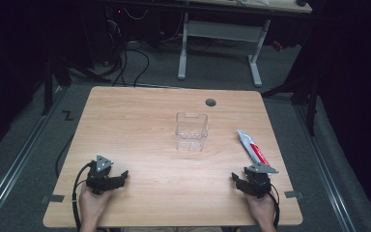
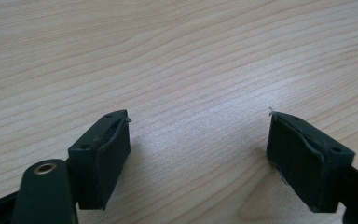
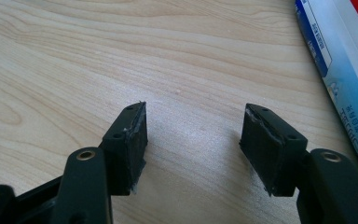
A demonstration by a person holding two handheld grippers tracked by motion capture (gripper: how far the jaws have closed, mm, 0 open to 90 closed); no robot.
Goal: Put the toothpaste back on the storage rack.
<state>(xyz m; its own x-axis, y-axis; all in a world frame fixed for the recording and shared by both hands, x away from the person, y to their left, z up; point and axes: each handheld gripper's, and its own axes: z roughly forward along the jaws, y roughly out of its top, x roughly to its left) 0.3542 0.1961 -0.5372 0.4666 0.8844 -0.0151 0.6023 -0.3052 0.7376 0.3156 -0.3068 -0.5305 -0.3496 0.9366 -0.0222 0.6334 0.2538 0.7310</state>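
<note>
Both tongs agape near front table (image 1: 140, 104) edge, left tongs (image 1: 121, 177), right tongs (image 1: 236, 180), toothpaste tube (image 1: 252, 147) beside right.

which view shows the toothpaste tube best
The high view: the whole toothpaste tube lies on the table's right side, just beyond the right hand-held gripper. The right gripper view catches part of its printed side at the right edge; the left gripper view has bare tabletop.

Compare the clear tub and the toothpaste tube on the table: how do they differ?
The clear tub stands upright and see-through at mid-table; the toothpaste tube lies flat, opaque white, blue and red, near the right edge. The tub is boxy and open-topped; the tube is long and flat. Both rest untouched on the table.
</note>
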